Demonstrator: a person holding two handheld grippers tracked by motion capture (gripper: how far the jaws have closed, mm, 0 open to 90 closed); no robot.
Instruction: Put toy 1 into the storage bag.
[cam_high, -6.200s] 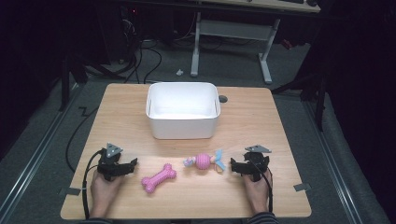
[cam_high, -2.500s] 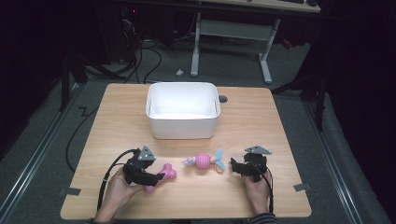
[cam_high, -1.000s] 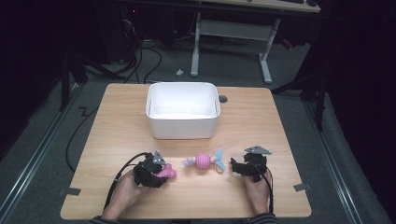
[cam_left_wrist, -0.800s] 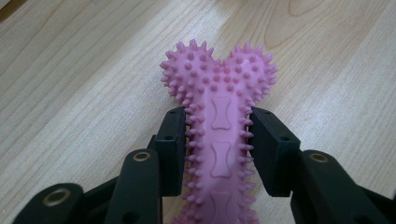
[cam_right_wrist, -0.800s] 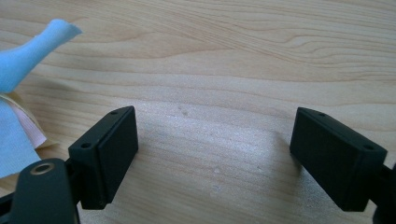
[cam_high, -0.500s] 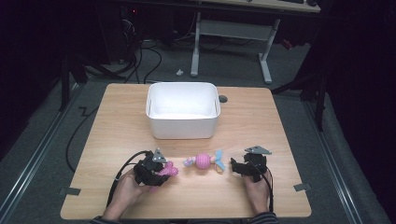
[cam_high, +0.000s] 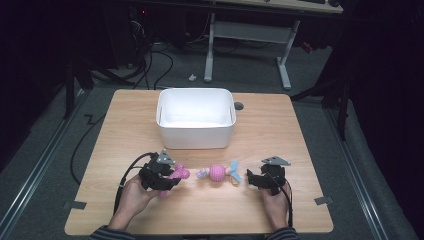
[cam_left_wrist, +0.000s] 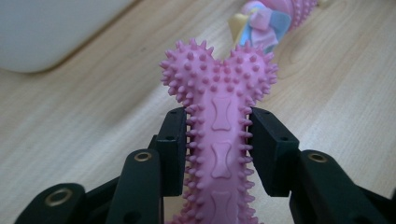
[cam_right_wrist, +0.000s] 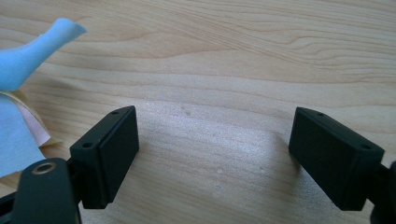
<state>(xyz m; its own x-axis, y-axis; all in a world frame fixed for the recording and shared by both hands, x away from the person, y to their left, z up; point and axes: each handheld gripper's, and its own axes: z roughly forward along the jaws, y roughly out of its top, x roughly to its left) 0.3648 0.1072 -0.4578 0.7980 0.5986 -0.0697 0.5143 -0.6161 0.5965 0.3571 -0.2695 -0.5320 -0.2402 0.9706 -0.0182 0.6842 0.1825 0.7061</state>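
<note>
Left gripper (cam_high: 172, 175): jaws clamped on the bone (cam_left_wrist: 219, 135), both pads pressed against its shaft, one on each side. In the left gripper view the bone's spiky knobbed end sticks out past the fingertips (cam_left_wrist: 273, 140), and the rest of the shaft runs back between the jaws toward the camera. High view: bone (cam_high: 179, 173) at the tip of this gripper, jaws pointing toward the ball toy; person's left hand (cam_high: 131, 196) wraps the body from behind, cable looping off to its outer side.

Just ahead of the bone's end: ball toy (cam_left_wrist: 275, 18), pink spiked ball with pastel fabric bits, lying on the table (cam_left_wrist: 93, 121). Small gap between it and the bone tip; not touching as far as I can tell. Ahead and off to one side of the left gripper: white bin (cam_left_wrist: 51, 32); in the high view the bin (cam_high: 196, 137) sits further up the table, well apart.

Right gripper (cam_right_wrist: 212, 163): jaws wide, nothing between them, bare tabletop below. Blue and cream fabric tail of the ball toy (cam_right_wrist: 18, 88) just outside one jaw, no contact. High view: right gripper (cam_high: 252, 179) rests low on the table (cam_high: 300, 130) beside the ball toy (cam_high: 218, 172), right hand (cam_high: 274, 205) behind it.
</note>
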